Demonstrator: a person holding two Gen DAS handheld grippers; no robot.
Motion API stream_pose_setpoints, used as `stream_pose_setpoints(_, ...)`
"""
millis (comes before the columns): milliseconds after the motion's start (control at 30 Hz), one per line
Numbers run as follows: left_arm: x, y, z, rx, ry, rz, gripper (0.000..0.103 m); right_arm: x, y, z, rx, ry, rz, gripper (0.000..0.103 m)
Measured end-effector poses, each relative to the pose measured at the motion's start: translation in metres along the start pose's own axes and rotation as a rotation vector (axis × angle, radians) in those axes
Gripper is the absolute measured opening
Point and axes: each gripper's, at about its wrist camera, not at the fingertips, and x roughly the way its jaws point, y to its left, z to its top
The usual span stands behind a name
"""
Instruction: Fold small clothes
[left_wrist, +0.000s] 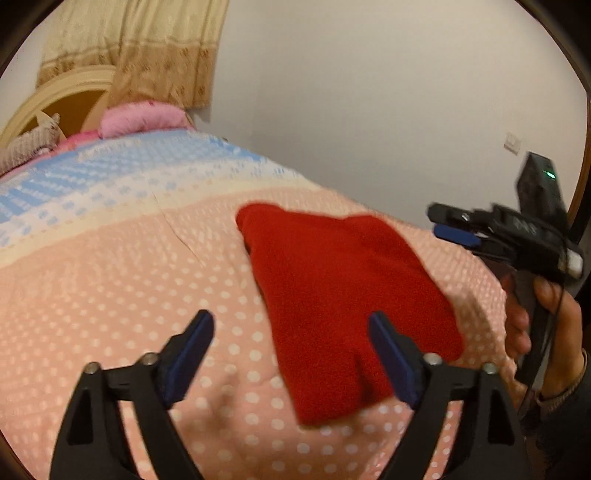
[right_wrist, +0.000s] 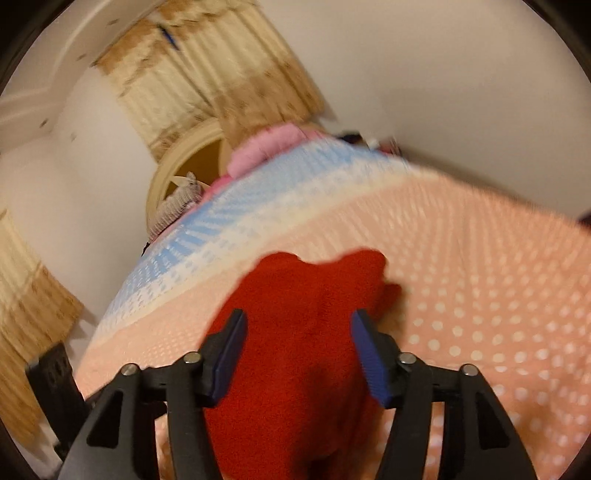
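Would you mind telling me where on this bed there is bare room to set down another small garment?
The dotted pink bedspread is bare to the left of the red garment, up to its blue-and-white band. In the right wrist view a bare stretch also lies to the garment's right. The head end is crowded with a pink pillow. Both the left gripper and right gripper are open.

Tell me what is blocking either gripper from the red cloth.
Nothing visible. The red cloth lies flat on the dotted bedspread, with the open left gripper and open right gripper above it and only air between.
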Motion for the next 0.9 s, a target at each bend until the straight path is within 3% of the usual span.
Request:
stream_pose_setpoints(233,-0.041,-0.006,0.008,0.011,-0.109,-0.011,0.101,-0.053,0.057,-0.019,-0.234,-0.082,-0.098,0.066)
stream_pose_setpoints(433,-0.050,-0.006,0.013,0.003,-0.155,-0.010,0.103,-0.074,0.073,-0.029,-0.326,-0.126,-0.153,0.067)
stream_pose_setpoints(900,-0.051,-0.007,0.012,-0.008,-0.163,0.005,0.103,-0.072,0.070,-0.038,-0.317,-0.109,-0.138,0.068)
